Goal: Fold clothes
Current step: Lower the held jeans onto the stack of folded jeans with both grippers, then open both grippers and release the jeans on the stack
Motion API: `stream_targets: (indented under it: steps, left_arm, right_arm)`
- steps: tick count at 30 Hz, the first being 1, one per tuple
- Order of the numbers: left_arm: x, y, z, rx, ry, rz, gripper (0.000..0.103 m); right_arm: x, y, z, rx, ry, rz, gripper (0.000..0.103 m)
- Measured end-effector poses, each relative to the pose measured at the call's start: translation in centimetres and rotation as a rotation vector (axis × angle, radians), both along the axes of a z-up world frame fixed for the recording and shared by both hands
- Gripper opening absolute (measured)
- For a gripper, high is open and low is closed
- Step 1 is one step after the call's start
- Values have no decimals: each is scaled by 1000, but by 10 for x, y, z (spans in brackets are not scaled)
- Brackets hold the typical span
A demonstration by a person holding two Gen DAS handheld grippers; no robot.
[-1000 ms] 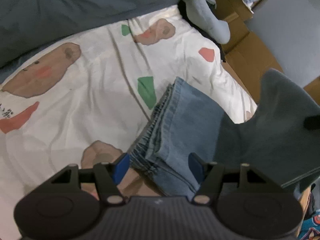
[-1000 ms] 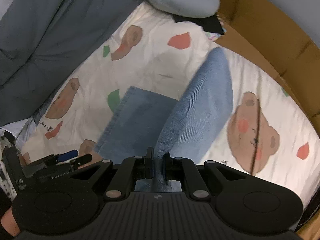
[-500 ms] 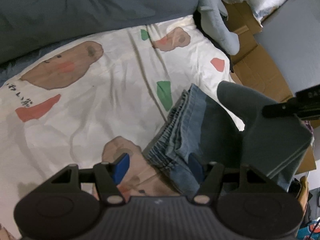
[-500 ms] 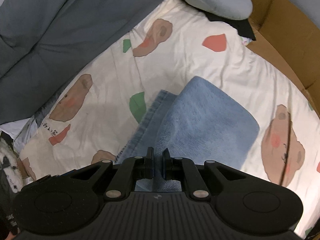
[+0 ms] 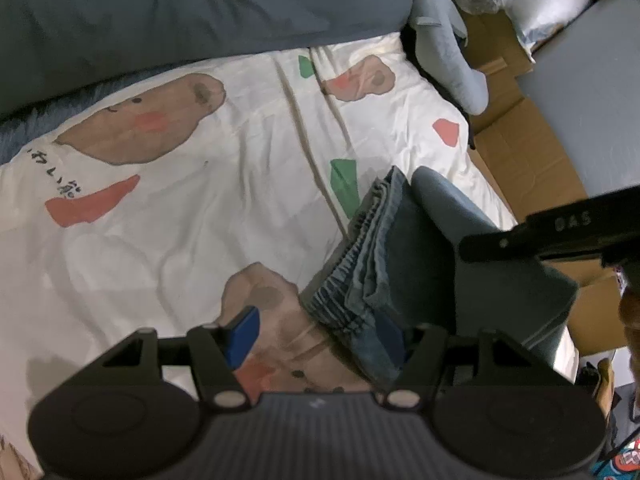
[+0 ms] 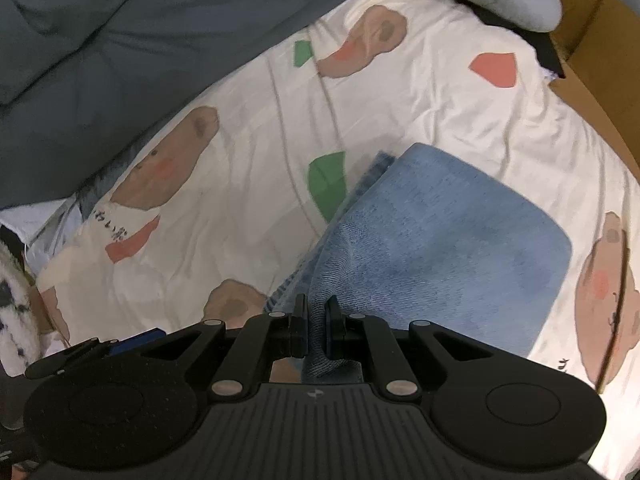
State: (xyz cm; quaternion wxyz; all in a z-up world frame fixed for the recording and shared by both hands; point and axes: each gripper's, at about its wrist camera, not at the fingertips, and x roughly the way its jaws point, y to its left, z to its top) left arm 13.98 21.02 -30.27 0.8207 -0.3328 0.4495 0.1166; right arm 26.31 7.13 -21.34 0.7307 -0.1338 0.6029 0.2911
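The fold looks well advanced but not finished. A pair of blue jeans (image 6: pixel 440 248) lies on the bear-print bedsheet (image 6: pixel 240 184), filling the lower right of centre in the right wrist view, and the right gripper (image 6: pixel 316 332) has its jaws pinched nearly together on a bunch of the denim at the bottom centre of that frame — the cloth runs up from the pads into a broad flap that arches over the rest of the garment. In the left wrist view the same jeans (image 5: pixel 380 264) show as a stack of layers, the gathered waistband edge fanned toward the lower centre and the flap held above them on the right, under the dark bar of the other tool. The left gripper (image 5: pixel 316 336) stands wide apart and holds nothing; its right pad sits by the lower edge of the denim stack and its left pad over bare sheet, though whether the pad touches the cloth cannot be told. Judging from this, the earlier folds are made and the last one is in hand — the flap has yet to be laid flat on the stack, released and perhaps smoothed. A dark grey quilt (image 5: pixel 160 12) fills the top of both frames, away from the jeans.
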Motion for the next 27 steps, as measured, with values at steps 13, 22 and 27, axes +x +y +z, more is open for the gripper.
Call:
stream_targets:
  steps: [13, 22, 27]
  left_arm:
    - [-11, 4, 9, 6, -7, 21, 66]
    - [-6, -4, 49, 67, -49, -19, 66]
    - [6, -14, 75, 96, -50, -57, 66]
  right_arm:
    - [-18, 3, 0, 48, 128, 65, 26]
    - [-6, -38, 76, 97, 47, 87, 40]
    - [7, -76, 100, 138, 32, 75, 65]
